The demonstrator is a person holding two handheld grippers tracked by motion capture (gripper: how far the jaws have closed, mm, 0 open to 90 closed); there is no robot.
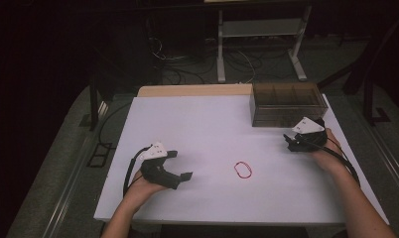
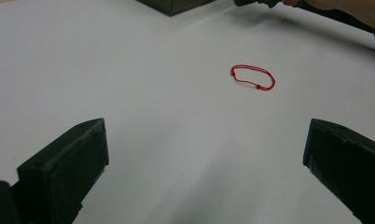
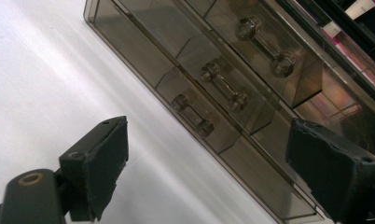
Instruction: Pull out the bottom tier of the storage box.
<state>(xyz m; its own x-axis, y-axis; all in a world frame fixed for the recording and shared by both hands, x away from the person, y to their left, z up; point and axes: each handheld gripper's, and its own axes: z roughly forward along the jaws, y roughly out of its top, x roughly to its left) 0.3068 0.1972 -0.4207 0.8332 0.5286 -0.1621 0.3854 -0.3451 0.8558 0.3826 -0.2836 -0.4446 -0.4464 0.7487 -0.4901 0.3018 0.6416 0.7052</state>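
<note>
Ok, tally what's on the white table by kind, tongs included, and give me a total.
Red string loop: 1
Smoky clear drawer box: 1, with 3 drawer handles seen in the right gripper view
Hand-held tongs: 2, left tongs and right tongs, both open with nothing between the jaws
Total: 4

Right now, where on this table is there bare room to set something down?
The white table is bare across its far-left half, from the wooden strip down to the left tongs. The near edge below the red string loop is free too. It is crowded at the far right, where the right tongs sit by the smoky drawer box.
</note>
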